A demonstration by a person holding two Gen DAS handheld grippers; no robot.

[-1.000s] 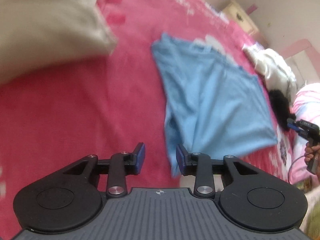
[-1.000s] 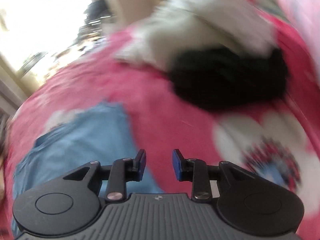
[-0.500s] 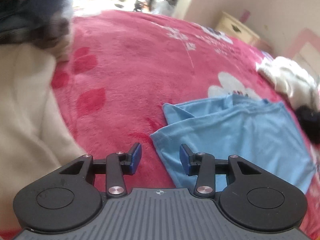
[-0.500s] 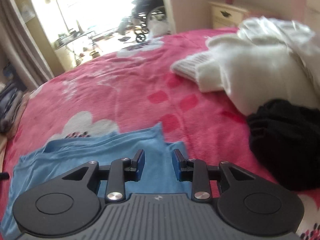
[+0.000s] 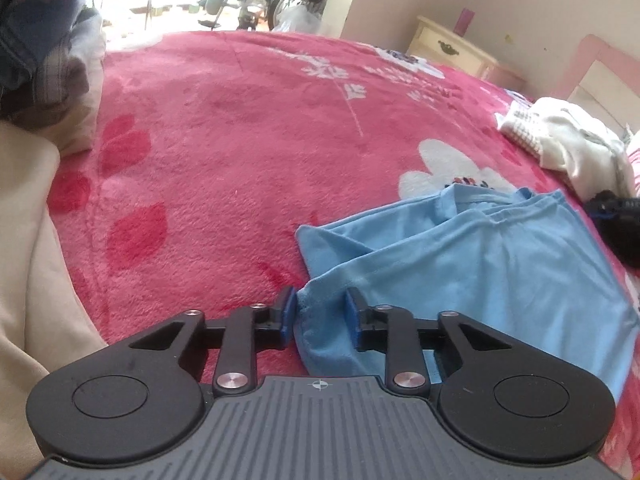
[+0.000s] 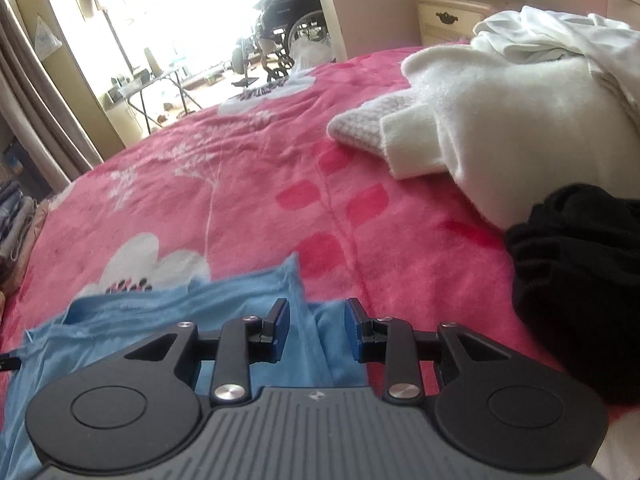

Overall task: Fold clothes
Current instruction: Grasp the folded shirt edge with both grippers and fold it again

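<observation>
shirt: light blue shirt [image 5: 500, 276] lies flat-ish on the red floral blanket [image 5: 240, 140], partly doubled over, long side running left to right

left gripper [image 5: 320, 312]: jaws apart, near-left corner of the shirt sits right between them

right gripper [image 6: 314, 322]: jaws apart too, straddling a raised ridge at the shirt's right edge

in the way: black garment [image 6: 580, 280] and white clothes pile [image 6: 500, 128] just right of it; beige fabric [image 5: 28, 260] well off left

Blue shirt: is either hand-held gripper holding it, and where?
Nothing is held. The left hand-held gripper is open around a corner of the blue shirt; the right hand-held gripper is open over its other edge.
</observation>
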